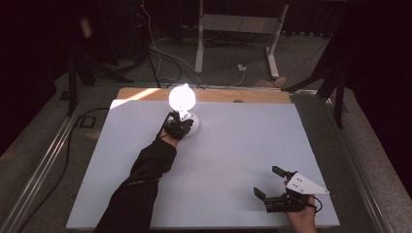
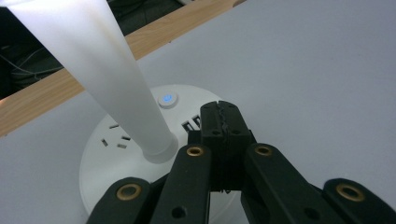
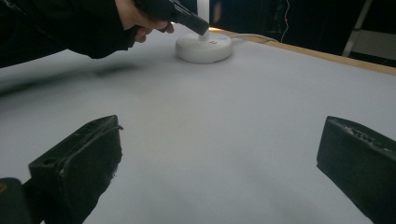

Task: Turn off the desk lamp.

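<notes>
While the lamp [image 1: 182, 98] glows at the far edge of the tabletop [image 1: 233, 145], the left hand-held gripper [image 2: 223, 120] sits over its round base.

No writing is readable. Its jaws are pressed together, tips just beside a lit blue button [image 2: 167, 99]. The right hand-held gripper [image 1: 273, 183] rests near the front right corner, jaws spread wide, well apart from the lamp.

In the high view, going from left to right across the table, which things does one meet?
Black sleeve of the person's left arm → left gripper at the lamp's base → lit white lamp → right gripper with its jaws open, near the table's front right corner.
</notes>
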The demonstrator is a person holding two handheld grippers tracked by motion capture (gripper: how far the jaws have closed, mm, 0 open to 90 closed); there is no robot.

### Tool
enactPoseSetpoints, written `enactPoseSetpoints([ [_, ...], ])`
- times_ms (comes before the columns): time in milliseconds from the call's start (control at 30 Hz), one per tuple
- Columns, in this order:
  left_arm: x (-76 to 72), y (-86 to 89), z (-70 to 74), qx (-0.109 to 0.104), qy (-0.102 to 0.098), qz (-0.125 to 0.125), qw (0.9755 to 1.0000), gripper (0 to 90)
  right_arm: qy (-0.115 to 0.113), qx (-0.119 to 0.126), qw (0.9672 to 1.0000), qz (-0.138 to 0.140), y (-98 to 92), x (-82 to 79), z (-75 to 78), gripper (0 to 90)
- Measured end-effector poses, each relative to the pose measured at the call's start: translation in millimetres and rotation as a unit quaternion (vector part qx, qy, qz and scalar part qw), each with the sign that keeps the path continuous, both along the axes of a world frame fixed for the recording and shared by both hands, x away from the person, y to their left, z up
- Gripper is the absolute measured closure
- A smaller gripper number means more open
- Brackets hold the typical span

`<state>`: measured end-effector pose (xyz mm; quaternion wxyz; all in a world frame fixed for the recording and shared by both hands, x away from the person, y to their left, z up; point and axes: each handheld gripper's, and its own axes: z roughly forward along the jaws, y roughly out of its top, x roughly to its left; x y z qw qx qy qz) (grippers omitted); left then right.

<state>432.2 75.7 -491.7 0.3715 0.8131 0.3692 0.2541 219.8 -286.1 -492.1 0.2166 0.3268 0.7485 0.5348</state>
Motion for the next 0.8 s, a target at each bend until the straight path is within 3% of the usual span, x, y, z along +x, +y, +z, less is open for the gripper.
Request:
enactPoseSetpoints([
  [800, 0.2, 1.1, -15.1, 0.015, 0.004, -0.004, 0.9999, 90.0, 0.001, 0.000, 1.0000, 0.001, -0.2, 0.3, -0.3, 0.0],
])
